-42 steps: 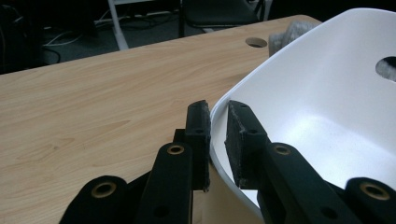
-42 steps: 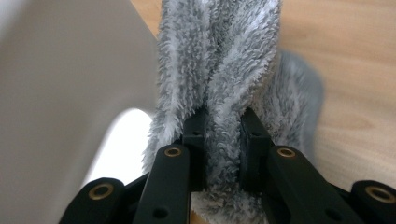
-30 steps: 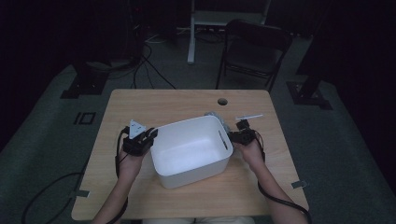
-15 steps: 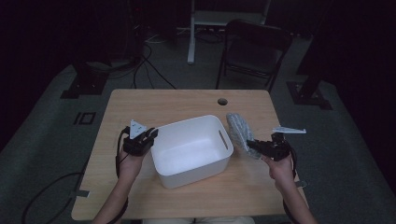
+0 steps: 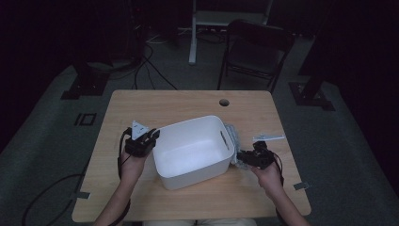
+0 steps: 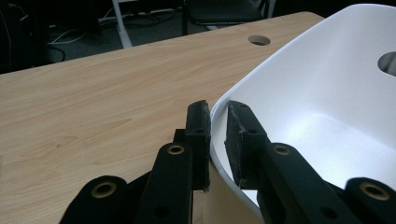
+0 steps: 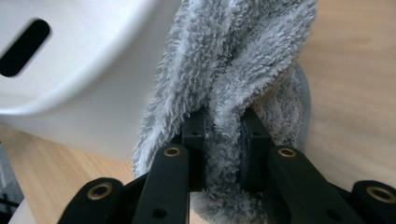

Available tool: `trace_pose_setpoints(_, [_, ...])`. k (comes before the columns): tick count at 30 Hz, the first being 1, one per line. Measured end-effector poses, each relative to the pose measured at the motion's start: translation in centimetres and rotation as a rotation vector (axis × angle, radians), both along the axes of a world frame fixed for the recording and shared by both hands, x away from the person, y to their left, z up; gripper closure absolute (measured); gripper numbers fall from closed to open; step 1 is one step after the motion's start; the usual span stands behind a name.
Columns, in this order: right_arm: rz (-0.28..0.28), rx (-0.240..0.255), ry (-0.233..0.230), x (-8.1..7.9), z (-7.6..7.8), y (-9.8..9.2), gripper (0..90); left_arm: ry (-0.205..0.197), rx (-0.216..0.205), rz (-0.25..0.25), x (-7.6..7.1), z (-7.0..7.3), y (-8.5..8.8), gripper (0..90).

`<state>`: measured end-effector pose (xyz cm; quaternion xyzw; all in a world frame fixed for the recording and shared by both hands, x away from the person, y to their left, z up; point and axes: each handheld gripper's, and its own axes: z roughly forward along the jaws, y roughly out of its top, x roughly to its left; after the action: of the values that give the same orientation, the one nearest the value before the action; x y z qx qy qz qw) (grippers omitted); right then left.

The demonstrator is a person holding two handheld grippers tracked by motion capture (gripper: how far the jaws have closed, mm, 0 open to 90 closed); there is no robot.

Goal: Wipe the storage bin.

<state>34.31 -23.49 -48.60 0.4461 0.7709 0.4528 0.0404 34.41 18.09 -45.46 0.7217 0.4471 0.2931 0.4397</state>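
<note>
The left tool [image 5: 151, 136] sits at the end of a forearm that comes up from the surface's near edge, angled toward the far right, its jaws narrow and clamped on the left rim of the white tub [image 5: 188, 155]; in the left gripper view one pad [image 6: 198, 135] lies outside the wall and the other inside, with the tub's [image 6: 327, 93] hollow spreading to the right. The right tool [image 5: 241, 157] is held low near the surface's right edge, the forearm rising from the near right corner and the jaws pointing left toward the tub. Its jaws are pinched on a fold of grey towel [image 5: 234, 141]; in the right gripper view the fluffy towel [image 7: 233, 70] bunches between the pads and runs away from them, pressed against the tub's outer wall beside the handle slot [image 7: 23, 46]. The towel lies on the surface [image 5: 188, 101] just right of the tub, touching it, and the tub stands about mid-surface.
</note>
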Motion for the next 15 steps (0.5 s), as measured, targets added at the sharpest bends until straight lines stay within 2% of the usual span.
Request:
trace_pose_setpoints(5, [0.0, -0.039, 0.055, 1.2, -1.8, 0.5, 76.6, 0.001, 0.002, -0.006, 0.0, 0.0, 0.1, 79.6])
trace_pose_setpoints(6, [0.009, -0.028, 0.066, 1.6, -1.7, 0.3, 76.5, 0.004, -0.005, -0.017, 0.1, 0.0, 0.2, 79.7])
trace_pose_setpoints(8, [-0.002, -0.032, 0.053, 1.9, -1.2, 0.3, 76.4, 0.0, 0.003, -0.018, 0.1, 0.0, 0.1, 79.7])
trace_pose_setpoints(12, [-0.011, 0.012, 0.031, 2.8, -0.2, 0.3, 76.5, 0.003, 0.004, -0.022, 0.2, 0.0, 0.0, 79.7])
trace_pose_setpoints(15, [-0.01, -0.012, 0.029, 3.6, -0.6, 1.0, 76.9, 0.005, 0.001, -0.016, 0.3, 0.0, 0.0, 79.7])
